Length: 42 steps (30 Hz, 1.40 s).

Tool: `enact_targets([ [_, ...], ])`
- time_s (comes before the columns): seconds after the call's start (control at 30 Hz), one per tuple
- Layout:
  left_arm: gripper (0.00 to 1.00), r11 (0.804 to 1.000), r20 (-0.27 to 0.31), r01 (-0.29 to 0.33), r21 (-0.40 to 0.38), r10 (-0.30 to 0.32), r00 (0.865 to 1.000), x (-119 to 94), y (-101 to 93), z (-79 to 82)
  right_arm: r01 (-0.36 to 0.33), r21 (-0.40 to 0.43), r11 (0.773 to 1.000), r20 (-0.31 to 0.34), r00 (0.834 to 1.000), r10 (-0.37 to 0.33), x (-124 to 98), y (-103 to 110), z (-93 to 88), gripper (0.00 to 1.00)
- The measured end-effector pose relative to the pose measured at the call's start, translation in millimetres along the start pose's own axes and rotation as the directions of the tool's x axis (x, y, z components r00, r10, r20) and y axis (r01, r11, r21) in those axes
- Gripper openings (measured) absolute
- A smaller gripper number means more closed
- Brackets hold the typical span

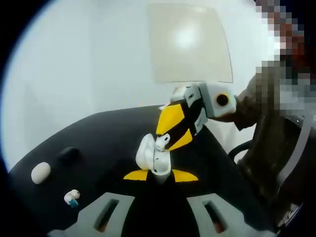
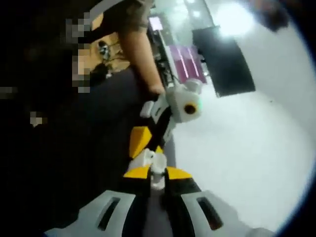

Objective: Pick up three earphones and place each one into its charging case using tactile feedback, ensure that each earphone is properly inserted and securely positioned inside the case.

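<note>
My left gripper (image 1: 160,176) is shut on a white charging case (image 1: 149,157) with its lid open, held upright above the black table. The right gripper (image 1: 167,138) comes in from the right, shut on a white earphone (image 1: 162,143) that sits at the case's open mouth. In the right gripper view my right gripper (image 2: 157,173) pinches the earphone (image 2: 157,167) between its yellow tips. The case (image 2: 145,159) lies just beyond it, held by the left gripper (image 2: 148,148). How deep the earphone sits in the case is hidden.
On the black table (image 1: 98,138) to the left lie a white oval case (image 1: 40,172), a small dark object (image 1: 68,154) and a loose white earphone with a blue tip (image 1: 72,198). A person's sleeve (image 1: 266,123) fills the right side.
</note>
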<state>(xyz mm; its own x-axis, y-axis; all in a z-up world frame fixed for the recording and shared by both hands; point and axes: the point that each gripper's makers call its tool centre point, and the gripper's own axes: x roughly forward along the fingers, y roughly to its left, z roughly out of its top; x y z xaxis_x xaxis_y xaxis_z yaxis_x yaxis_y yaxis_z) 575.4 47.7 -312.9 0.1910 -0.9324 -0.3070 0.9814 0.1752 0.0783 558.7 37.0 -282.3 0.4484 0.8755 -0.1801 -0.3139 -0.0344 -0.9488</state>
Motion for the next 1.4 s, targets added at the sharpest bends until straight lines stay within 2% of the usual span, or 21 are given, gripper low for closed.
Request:
enact_targets([
  [0.07,0.13,1.0,0.0,0.0,0.001,0.0,1.0,0,0.2,0.0,0.017,0.067,0.998,0.013,1.0,-0.018,2,-3,-1.4,0.13],
  [0.17,0.13,1.0,0.0,-0.002,0.004,0.002,1.0,0,-0.2,0.1,-0.003,0.158,0.987,0.033,0.999,-0.002,0,-2,-2.5,0.13],
  [0.23,0.13,1.0,0.001,-0.002,0.007,0.002,1.0,0,-0.2,0.3,-0.007,0.174,0.985,0.039,0.999,0.0,-2,-3,-3.0,0.13],
  [0.33,0.13,1.0,0.0,-0.001,0.011,0.001,1.0,0,-0.6,0.2,-0.01,0.253,0.967,0.063,0.998,-0.006,-4,-4,-2.7,0.13],
  [0.47,0.13,1.0,0.0,-0.002,0.014,0.002,1.0,0,-0.7,0.3,-0.014,0.279,0.96,0.078,0.997,-0.008,-4,-5,-2.5,0.13],
  [0.53,0.13,1.0,0.0,-0.002,0.015,0.002,1.0,0,-0.6,0.2,-0.03,0.316,0.948,0.097,0.995,-0.001,-4,-5,1.3,0.13],
  [0.63,0.13,1.0,0.0,-0.001,0.014,0.001,1.0,0,-0.5,0.3,-0.052,0.32,0.946,0.108,0.994,0.017,-4,-3,5.6,0.13],
  [0.7,0.13,1.0,0.001,-0.002,0.015,0.002,1.0,0,-0.9,0.4,-0.092,0.327,0.941,0.113,0.992,0.057,-4,5,7.5,0.12],
  [0.77,0.13,1.0,-0.001,-0.003,0.019,0.003,1.0,0,-1.4,0.4,-0.091,0.351,0.932,0.124,0.991,0.05,-4,5,8.9,0.11],
  [0.9,0.13,1.0,-0.001,-0.002,0.018,0.002,1.0,0,-1.9,0.5,-0.137,0.501,0.855,0.151,0.986,0.07,-3,2,4.0,0.12],
  [0.97,0.13,1.0,-0.001,-0.003,0.019,0.003,1.0,0,-2.0,0.5,-0.141,0.528,0.838,0.155,0.986,0.068,-3,-2,0.1,0.11],
  [1.0,0.13,1.0,-0.001,-0.003,0.02,0.003,1.0,0,-1.9,0.6,-0.138,0.552,0.822,0.16,0.985,0.058,-3,-4,-1.7,0.11],
  [1.13,0.13,1.0,-0.001,-0.002,0.021,0.002,1.0,0,-1.5,0.5,-0.124,0.556,0.822,0.148,0.988,0.049,-4,-6,-7.5,0.11],
  [1.17,0.13,1.0,0.0,-0.002,0.02,0.002,1.0,0,-1.4,0.5,-0.122,0.577,0.808,0.172,0.985,0.025,-5,-10,-4.2,0.11],
  [1.27,0.13,1.0,0.0,-0.001,0.02,0.001,1.0,0,-1.3,0.6,-0.094,0.69,0.717,0.191,0.98,-0.055,-13,-28,-8.8,0.13],
  [1.3,0.13,1.0,0.0,-0.001,0.019,0.001,1.0,0,-1.3,0.5,-0.107,0.735,0.67,0.196,0.979,-0.059,-15,-29,-11.7,0.2],
  [1.33,0.13,1.0,0.0,0.0,0.018,0.0,1.0,0,-1.4,0.5,-0.13,0.78,0.612,0.2,0.979,-0.047,-15,-28,-16.6,0.26],
  [1.37,0.13,1.0,0.0,0.0,0.017,0.0,1.0,0,-1.5,0.5,-0.163,0.817,0.552,0.205,0.979,-0.014,-14,-22,-21.7,0.29],
  [1.4,0.13,1.0,0.0,0.0,0.017,0.0,1.0,0,-1.6,0.5,-0.202,0.839,0.505,0.222,0.975,0.021,-13,-16,-26.4,0.3],
])
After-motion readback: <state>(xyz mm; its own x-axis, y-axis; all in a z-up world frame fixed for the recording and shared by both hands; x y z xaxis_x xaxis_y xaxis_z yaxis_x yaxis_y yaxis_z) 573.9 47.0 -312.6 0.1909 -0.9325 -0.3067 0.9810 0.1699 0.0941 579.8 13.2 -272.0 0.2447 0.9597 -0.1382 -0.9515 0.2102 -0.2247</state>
